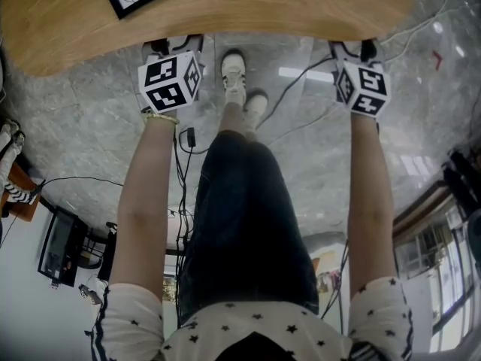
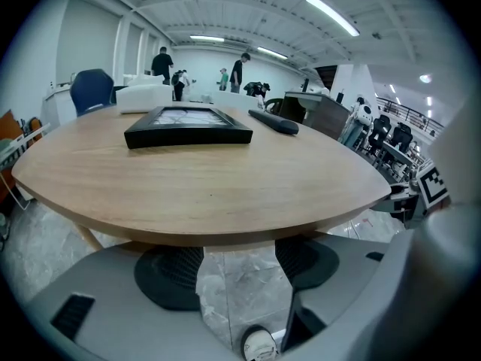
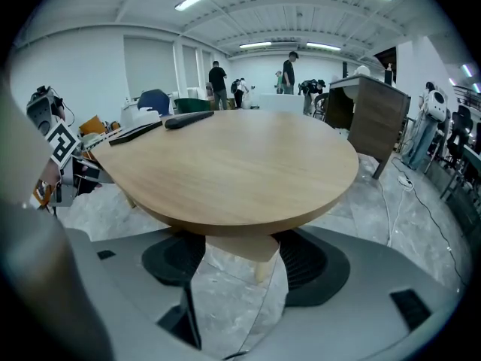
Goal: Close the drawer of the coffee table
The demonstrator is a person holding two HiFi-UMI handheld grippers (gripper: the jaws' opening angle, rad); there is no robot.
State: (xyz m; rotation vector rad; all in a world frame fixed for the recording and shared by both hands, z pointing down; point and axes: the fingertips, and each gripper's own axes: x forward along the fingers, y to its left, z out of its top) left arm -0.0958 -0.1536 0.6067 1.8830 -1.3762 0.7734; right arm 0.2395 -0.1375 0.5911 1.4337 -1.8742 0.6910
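Veined grey floor (image 1: 90,119) under tabletop edge (image 1: 263,27)

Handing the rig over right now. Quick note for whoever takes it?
Left gripper: open, empty, held at the coffee table's near edge.
Right gripper: open, empty, same edge, further right.
Drawer: nothing sticks out from under the top in head view; shut or not, can't tell.
Done: unconfirmed.
To do: look under the top for the drawer front; push it in if open.
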